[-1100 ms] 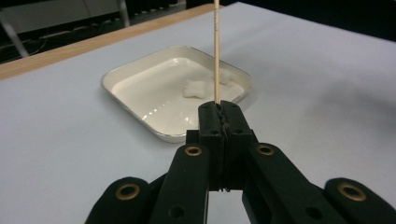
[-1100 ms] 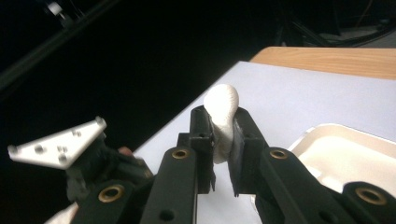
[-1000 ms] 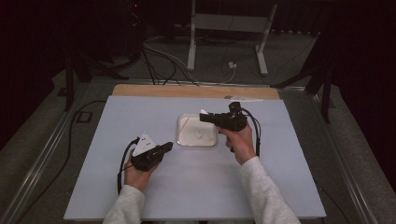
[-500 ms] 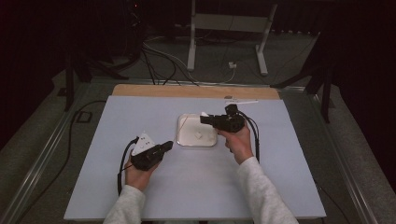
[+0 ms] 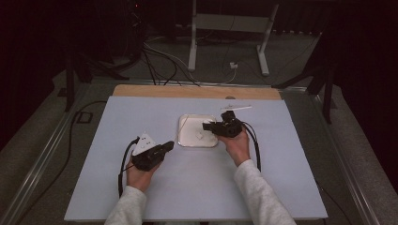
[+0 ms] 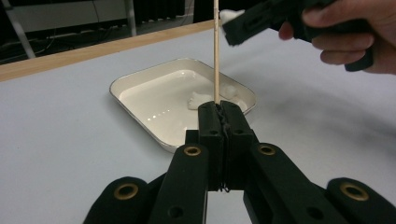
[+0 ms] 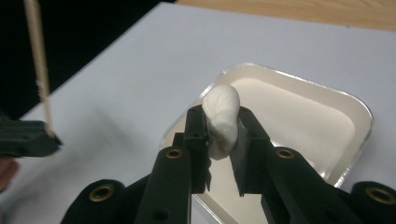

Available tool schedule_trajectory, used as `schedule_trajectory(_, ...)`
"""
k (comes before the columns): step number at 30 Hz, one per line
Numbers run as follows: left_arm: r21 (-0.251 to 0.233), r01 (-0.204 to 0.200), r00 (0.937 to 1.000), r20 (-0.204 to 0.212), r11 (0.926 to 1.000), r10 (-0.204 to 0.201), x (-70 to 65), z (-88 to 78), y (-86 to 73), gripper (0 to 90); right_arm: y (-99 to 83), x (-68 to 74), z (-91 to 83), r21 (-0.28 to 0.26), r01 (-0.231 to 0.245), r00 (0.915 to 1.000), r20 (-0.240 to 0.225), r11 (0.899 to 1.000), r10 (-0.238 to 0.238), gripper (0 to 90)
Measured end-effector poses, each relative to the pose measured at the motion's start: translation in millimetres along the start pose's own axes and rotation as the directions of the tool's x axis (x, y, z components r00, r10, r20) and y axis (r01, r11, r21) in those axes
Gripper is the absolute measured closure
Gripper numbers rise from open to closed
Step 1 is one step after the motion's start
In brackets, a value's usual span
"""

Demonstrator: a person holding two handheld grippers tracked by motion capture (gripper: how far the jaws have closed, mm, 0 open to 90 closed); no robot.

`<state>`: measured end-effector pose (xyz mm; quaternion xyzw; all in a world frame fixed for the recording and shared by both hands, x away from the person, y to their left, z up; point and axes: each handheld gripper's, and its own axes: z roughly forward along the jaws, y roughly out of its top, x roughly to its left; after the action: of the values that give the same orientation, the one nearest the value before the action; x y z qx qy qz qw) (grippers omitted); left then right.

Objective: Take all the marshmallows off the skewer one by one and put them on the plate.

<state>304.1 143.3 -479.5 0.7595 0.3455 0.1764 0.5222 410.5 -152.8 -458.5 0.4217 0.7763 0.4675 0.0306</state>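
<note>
Seemingly two marshmallows (image 6: 201, 99) lie in one tray (image 6: 140, 84); right gripper (image 7: 223, 126) pinches a third (image 7: 221, 119), left gripper (image 6: 218, 116) clamps one skewer (image 6: 216, 51).

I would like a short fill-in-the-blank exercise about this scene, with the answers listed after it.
1. The left tongs are shut on a thin wooden ____, which stands upright.
2. The right tongs hold a soft white ____.
3. More white pieces lie in the shallow ____ on the table.
4. In the high view, the tray lies ____ the two hands.

Missing words: stick; marshmallow; tray; between
</note>
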Motion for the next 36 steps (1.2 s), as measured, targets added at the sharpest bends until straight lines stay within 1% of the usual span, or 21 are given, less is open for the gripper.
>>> schedule_trajectory(3,-0.001,0.001,1.0000,0.000,1.0000,-0.001,-0.1,0.2,0.1,89.8,-2.7,-0.1,5.0,0.018,0.011,0.9996,0.025,1.000,-0.011,77.3)
schedule_trajectory(6,-0.003,0.002,1.0000,0.000,1.0000,-0.002,-0.1,0.2,0.1,89.8,-5.7,-1.6,9.0,0.034,0.005,0.9993,0.038,0.999,-0.006,77.0)
schedule_trajectory(9,-0.002,0.005,1.0000,-0.002,1.0000,-0.005,-0.4,0.5,0.0,89.8,-9.0,-2.9,12.8,0.054,0.010,0.9985,0.053,0.998,-0.012,76.4)
schedule_trajectory(10,-0.002,0.005,1.0000,-0.002,1.0000,-0.005,-0.4,0.7,0.0,89.8,-10.3,-3.3,13.8,0.059,0.007,0.9984,0.056,0.998,-0.010,75.0)
schedule_trajectory(12,-0.001,0.007,1.0000,-0.001,1.0000,-0.007,-0.6,1.0,0.0,89.8,-12.8,-4.6,15.5,0.061,0.001,0.9978,0.066,0.998,-0.005,64.8)
schedule_trajectory(13,-0.002,0.008,1.0000,-0.001,1.0000,-0.008,-0.8,1.1,0.0,89.8,-14.0,-5.4,16.1,0.056,-0.001,0.9980,0.062,0.998,-0.002,57.6)
schedule_trajectory(15,0.000,0.007,1.0000,-0.002,1.0000,-0.007,-1.2,1.5,0.1,89.9,-15.4,-7.5,18.2,0.069,-0.018,0.9977,0.066,0.997,0.014,40.5)
schedule_trajectory(16,0.001,0.007,1.0000,-0.002,1.0000,-0.007,-1.3,1.7,0.1,89.8,-15.9,-8.6,19.6,0.082,-0.030,0.9982,0.055,0.996,0.026,37.8)
schedule_trajectory(17,0.001,0.009,1.0000,-0.001,1.0000,-0.009,-1.4,1.9,0.2,89.9,-16.4,-9.1,19.9,0.084,-0.034,0.9984,0.048,0.996,0.030,35.7)
schedule_trajectory(19,0.002,0.012,0.9999,-0.005,0.9999,-0.012,-1.7,2.2,0.7,89.9,-17.0,-7.6,18.2,0.064,-0.024,0.9979,0.062,0.998,0.020,27.3)
schedule_trajectory(20,0.002,0.014,0.9999,-0.008,0.9999,-0.014,-1.8,2.5,1.0,89.9,-16.7,-7.2,17.2,0.057,-0.023,0.9978,0.064,0.998,0.019,25.1)
schedule_trajectory(23,0.002,0.022,0.9997,-0.013,0.9998,-0.022,-1.3,3.4,2.9,89.9,-15.0,-6.2,12.6,0.038,-0.039,0.9985,0.039,0.999,0.038,16.4)
schedule_trajectory(25,0.001,0.025,0.9995,-0.017,0.9997,-0.025,-0.9,3.7,5.3,89.9,-14.5,-5.0,8.6,0.027,-0.038,0.9990,0.025,0.999,0.037,14.3)
schedule_trajectory(27,0.005,0.033,0.9993,-0.019,0.9994,-0.033,-0.8,4.1,7.4,89.9,-14.3,-3.5,4.3,0.014,-0.029,0.9992,0.028,0.999,0.029,9.6)
schedule_trajectory(30,0.006,0.050,0.9986,-0.014,0.9987,-0.050,-1.0,5.6,9.7,89.9,-14.5,-0.2,-2.3,-0.009,-0.032,0.9987,0.040,0.999,0.032,4.9)
schedule_trajectory(31,0.000,0.061,0.9981,-0.010,0.9981,-0.061,-1.2,6.2,10.6,89.9,-14.8,1.1,-4.2,-0.012,-0.025,0.9986,0.046,1.000,0.026,2.9)
schedule_trajectory(32,-0.004,0.065,0.9978,-0.007,0.9979,-0.065,-0.9,6.7,11.8,90.0,-15.1,2.9,-6.0,-0.013,-0.018,0.9984,0.054,1.000,0.019,2.9)
schedule_trajectory(34,-0.014,0.069,0.9976,0.001,0.9975,-0.069,-0.9,8.8,14.5,89.9,-15.9,7.1,-10.7,-0.026,0.009,0.9981,0.062,1.000,-0.008,2.9)
schedule_trajectory(36,-0.011,0.065,0.9979,-0.003,0.9978,-0.065,-0.7,12.2,17.8,89.9,-16.7,11.5,-16.0,-0.038,0.036,0.9975,0.063,0.999,-0.033,2.9)
